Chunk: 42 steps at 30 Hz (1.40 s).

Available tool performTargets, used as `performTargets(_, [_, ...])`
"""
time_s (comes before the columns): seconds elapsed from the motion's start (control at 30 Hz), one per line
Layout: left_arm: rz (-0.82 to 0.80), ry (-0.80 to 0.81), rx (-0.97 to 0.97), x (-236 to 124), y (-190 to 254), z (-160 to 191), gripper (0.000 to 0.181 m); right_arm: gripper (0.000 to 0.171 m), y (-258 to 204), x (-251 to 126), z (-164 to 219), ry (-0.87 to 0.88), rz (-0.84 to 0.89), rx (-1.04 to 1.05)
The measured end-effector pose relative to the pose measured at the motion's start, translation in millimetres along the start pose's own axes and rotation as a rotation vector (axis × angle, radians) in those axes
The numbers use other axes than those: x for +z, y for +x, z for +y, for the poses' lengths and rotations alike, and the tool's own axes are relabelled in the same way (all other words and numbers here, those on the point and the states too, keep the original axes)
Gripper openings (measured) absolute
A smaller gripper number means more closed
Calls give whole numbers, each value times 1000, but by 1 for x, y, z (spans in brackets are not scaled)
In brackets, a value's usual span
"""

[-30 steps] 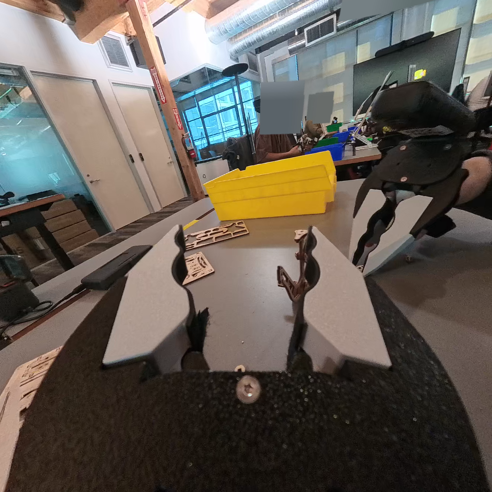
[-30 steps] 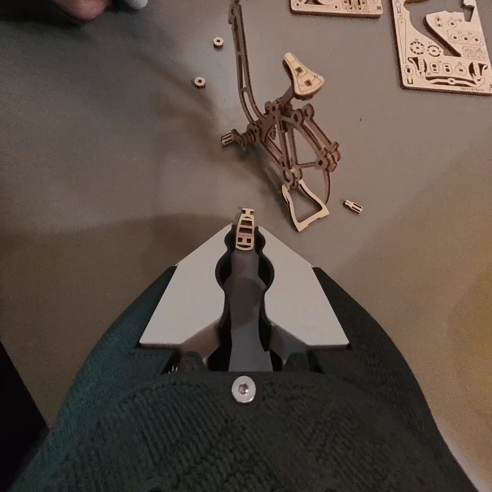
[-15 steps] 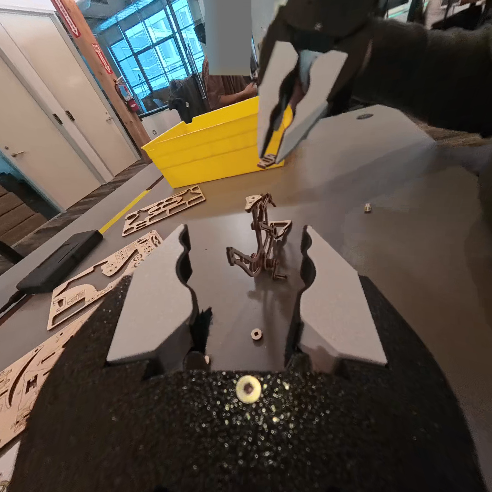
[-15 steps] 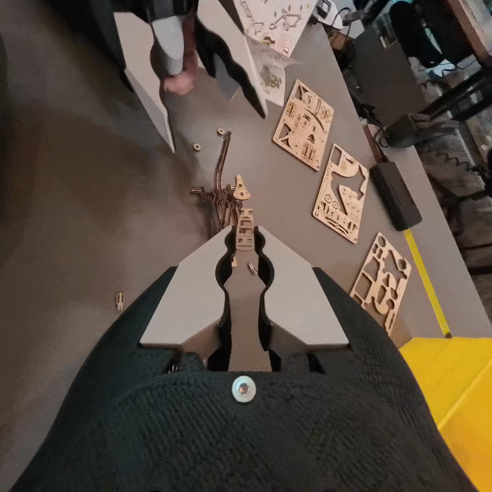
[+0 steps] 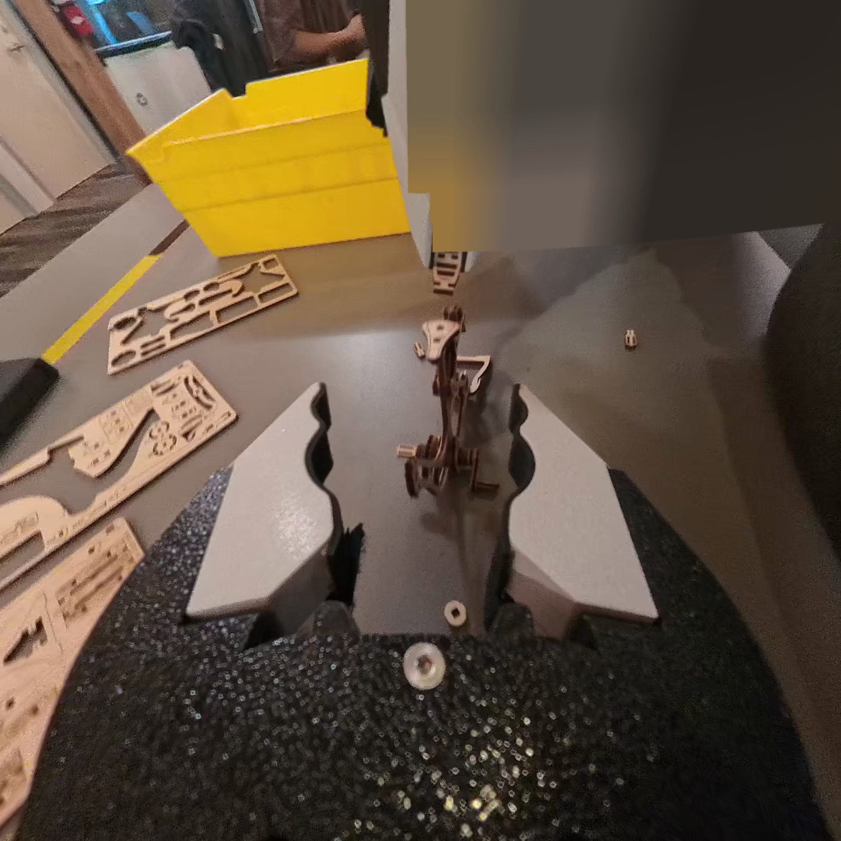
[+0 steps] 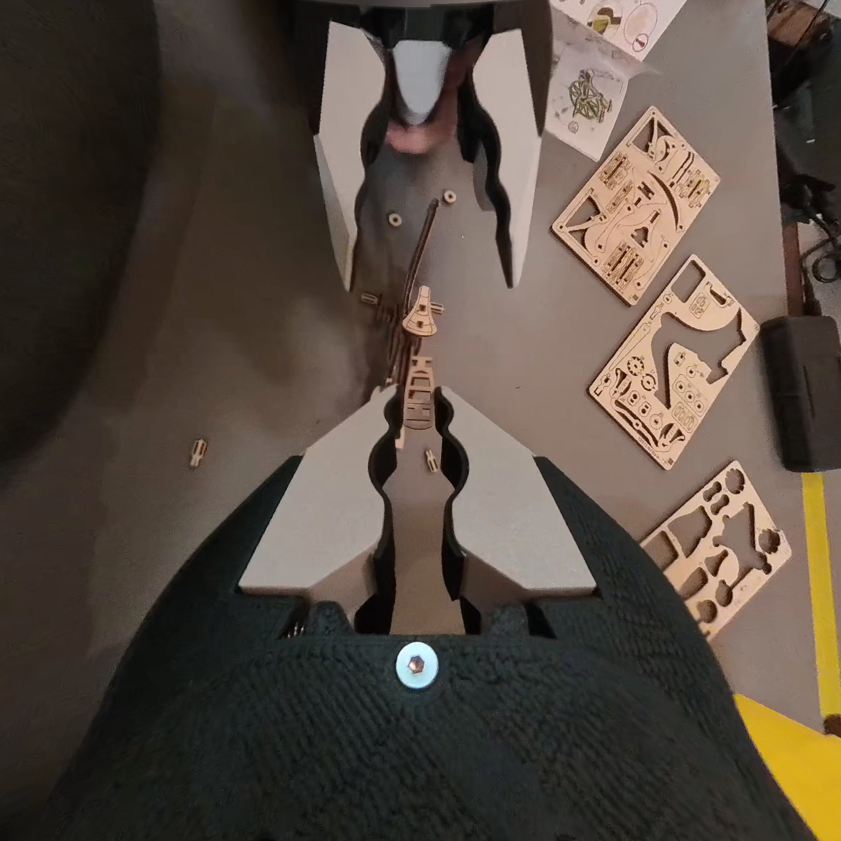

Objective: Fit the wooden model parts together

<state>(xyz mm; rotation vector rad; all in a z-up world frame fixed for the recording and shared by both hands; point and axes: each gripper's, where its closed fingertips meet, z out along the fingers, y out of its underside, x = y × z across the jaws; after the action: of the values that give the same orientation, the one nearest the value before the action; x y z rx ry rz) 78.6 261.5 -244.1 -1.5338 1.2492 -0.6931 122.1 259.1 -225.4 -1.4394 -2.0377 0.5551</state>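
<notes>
Right gripper [image 6: 416, 400] clenched on a small slotted wooden strip [image 6: 418, 395], tip of the strip poking out past the fingertips and hanging just above the saddle [image 6: 421, 316] of the partly built wooden model [image 5: 448, 421]. Model standing upright on the grey table [image 5: 682, 455], thin curved arm trailing away toward the left gripper [image 5: 418, 396]. Left gripper released, fingers spread wide to either side of the model, apart from it as far as can be told. Seen from the right wrist camera, left gripper [image 6: 430, 284] pointing down over the far end of the model. Scattered around on the table: two small wooden washers [image 6: 394, 220], a few short wooden pegs [image 6: 197, 453], three laser-cut part sheets [image 6: 673, 364] in a row off to the side, a printed instruction sheet [image 6: 587, 95] beyond them. Yellow bin [image 5: 282, 182] at the far table edge, black box [image 6: 803, 391] beside the sheets, yellow tape stripe [image 5: 98, 309] along the edge.
</notes>
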Motion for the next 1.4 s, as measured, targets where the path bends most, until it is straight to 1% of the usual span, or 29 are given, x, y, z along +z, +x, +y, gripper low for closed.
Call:
performTargets(0.13, [49, 11, 76, 8, -1, -18, 56, 11, -1, -3, -6, 30, -8, 15])
performTargets(0.2, [90, -27, 82, 14, 2, -14, 51, 11, 1, -1, -4, 21, -7, 19])
performTargets(0.33, [171, -94, 34, 21, 8, -3, 45, 11, 1, 2, -1, 13, -15, 28])
performTargets(0.47, [213, -115, -7, 21, 11, 2, 34, 11, -2, 5, -7, 50, -43, 49])
performTargets(0.6, [223, -143, -27, 26, 12, 10, 29, 12, -6, 13, -3, 19, -78, 77])
performTargets(0.77, [236, -142, -6, 26, 14, 13, 8, 11, -5, 16, -8, 42, -80, 97])
performTargets(1.0, [243, -141, -40, 26, 12, 13, 7, 11, -2, 19, -4, 28, -46, 59])
performTargets(1.23, [233, -147, -24, 27, 12, 13, 7, 11, 4, 14, 0, 16, -25, 69])
performTargets(1.4, [230, -147, -22, 28, 13, 13, 7, 11, 2, 18, 2, -16, -29, 72])
